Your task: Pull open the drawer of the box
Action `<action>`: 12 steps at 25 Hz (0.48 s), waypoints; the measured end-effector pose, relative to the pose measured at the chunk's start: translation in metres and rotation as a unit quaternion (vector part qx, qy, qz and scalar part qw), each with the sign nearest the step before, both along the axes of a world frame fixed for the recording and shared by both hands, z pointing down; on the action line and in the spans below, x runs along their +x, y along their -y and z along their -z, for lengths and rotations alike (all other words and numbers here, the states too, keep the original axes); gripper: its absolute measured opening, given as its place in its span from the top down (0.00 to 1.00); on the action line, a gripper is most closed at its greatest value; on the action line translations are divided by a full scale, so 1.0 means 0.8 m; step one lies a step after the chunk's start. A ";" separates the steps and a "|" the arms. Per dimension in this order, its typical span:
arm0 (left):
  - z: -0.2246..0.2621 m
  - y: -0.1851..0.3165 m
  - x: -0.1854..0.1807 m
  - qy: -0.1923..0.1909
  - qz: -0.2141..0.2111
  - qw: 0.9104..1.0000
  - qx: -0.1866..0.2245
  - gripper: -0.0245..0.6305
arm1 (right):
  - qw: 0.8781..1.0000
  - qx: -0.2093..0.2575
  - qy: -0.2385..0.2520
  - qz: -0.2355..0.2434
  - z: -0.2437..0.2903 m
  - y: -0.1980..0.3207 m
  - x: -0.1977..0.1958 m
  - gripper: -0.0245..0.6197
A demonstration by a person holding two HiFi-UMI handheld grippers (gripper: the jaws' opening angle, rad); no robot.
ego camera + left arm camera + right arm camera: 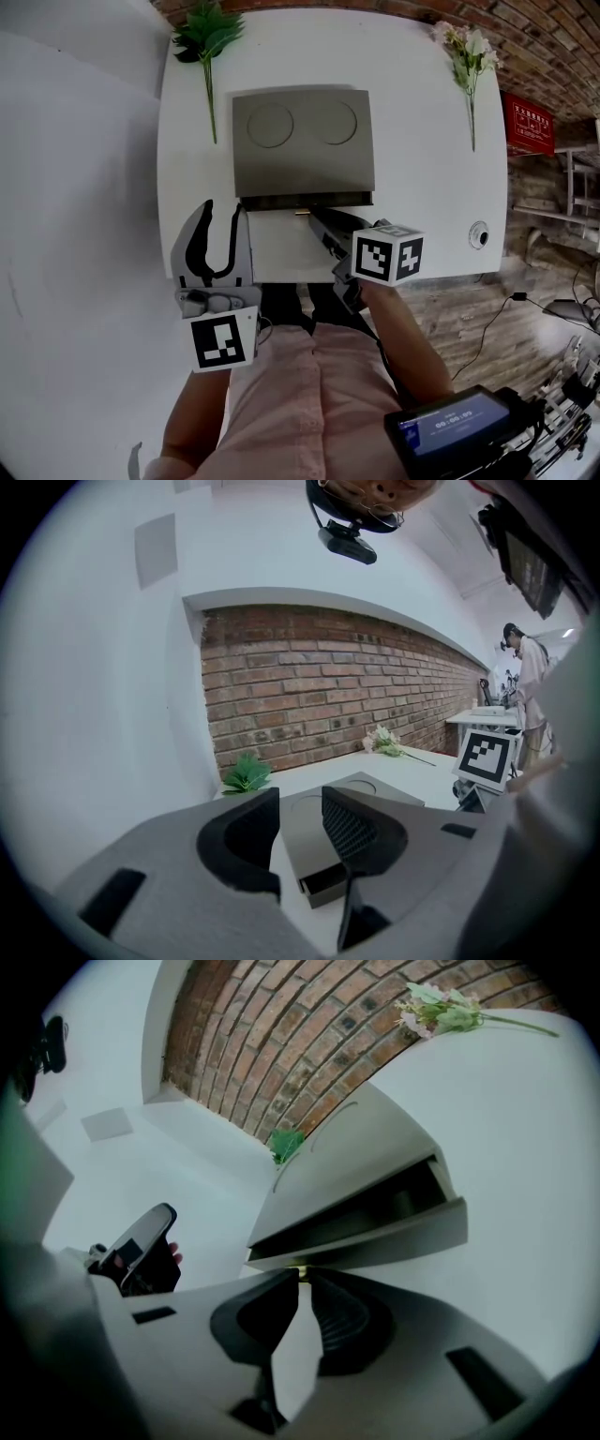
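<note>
While the right gripper pinches its jaws on the small handle of the drawer, which stands slightly out of the grey box, the left gripper hovers just left of the box's front, jaws apart and empty.

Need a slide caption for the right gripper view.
Right gripper pinches the small brass knob of the grey box's drawer, which stands slightly open on the white table.
</note>
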State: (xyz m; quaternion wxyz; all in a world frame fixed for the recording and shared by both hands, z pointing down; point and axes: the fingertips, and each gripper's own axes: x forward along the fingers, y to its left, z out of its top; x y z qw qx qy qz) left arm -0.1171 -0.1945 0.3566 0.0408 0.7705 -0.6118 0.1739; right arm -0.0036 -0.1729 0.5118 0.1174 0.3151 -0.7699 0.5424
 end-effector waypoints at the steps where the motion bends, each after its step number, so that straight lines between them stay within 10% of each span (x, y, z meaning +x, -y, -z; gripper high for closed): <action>1: 0.001 -0.001 0.002 0.000 0.000 1.000 0.001 0.74 | 1.000 -0.001 0.000 0.001 -0.001 -0.003 0.001 0.89; 12: 0.009 -0.012 0.016 0.003 -0.003 1.000 0.009 0.74 | 1.000 0.004 0.003 0.006 0.001 -0.024 0.002 0.89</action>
